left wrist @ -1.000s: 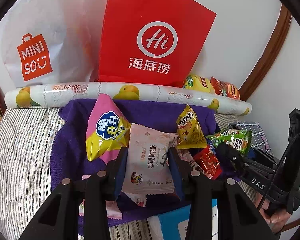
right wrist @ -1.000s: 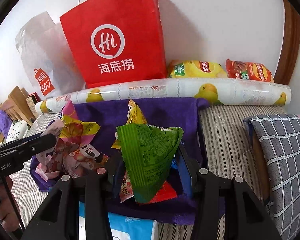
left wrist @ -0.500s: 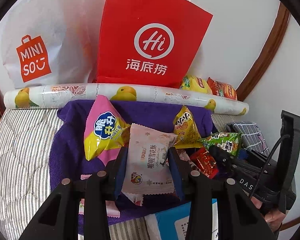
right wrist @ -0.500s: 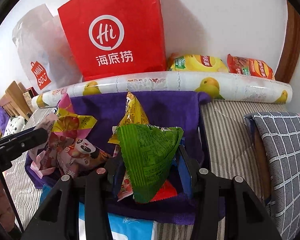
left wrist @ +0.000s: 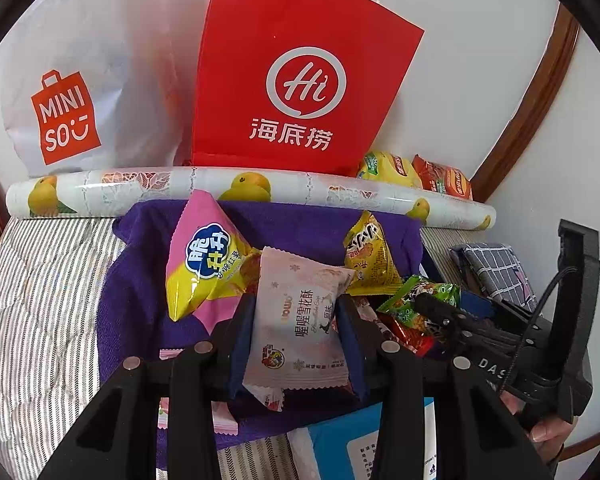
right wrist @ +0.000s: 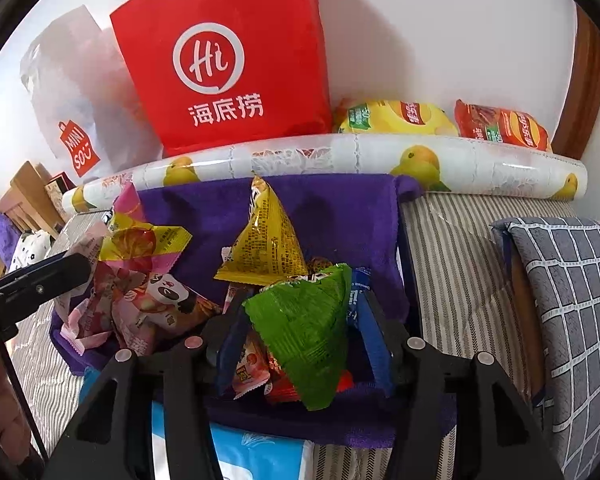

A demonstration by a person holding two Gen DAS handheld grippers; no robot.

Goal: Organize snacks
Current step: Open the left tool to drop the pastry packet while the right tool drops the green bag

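Left gripper (left wrist: 296,330) clamps pale pink packet (left wrist: 300,320); right gripper (right wrist: 300,334) opening, green packet (right wrist: 304,328) between jaws; snack heap (right wrist: 148,292) crowds purple towel (right wrist: 340,208).

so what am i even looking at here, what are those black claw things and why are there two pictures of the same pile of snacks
Each picture comes from a small wide-angle camera mounted on a hand-held gripper; a person holds one in each hand. The black prongs at the bottom are that gripper's own two fingers.

The left wrist view shows the left gripper clamped on a pale pink snack packet. The other tool shows at its right edge.

The right wrist view shows the right gripper with a green snack packet between its fingers; its jaws are opening, and the right pad stands clear of the packet.

More packets lie on a purple towel spread on a striped bed cover. Behind it lie a fruit-printed roll, a red paper bag, a white shopping bag and two crisp bags.
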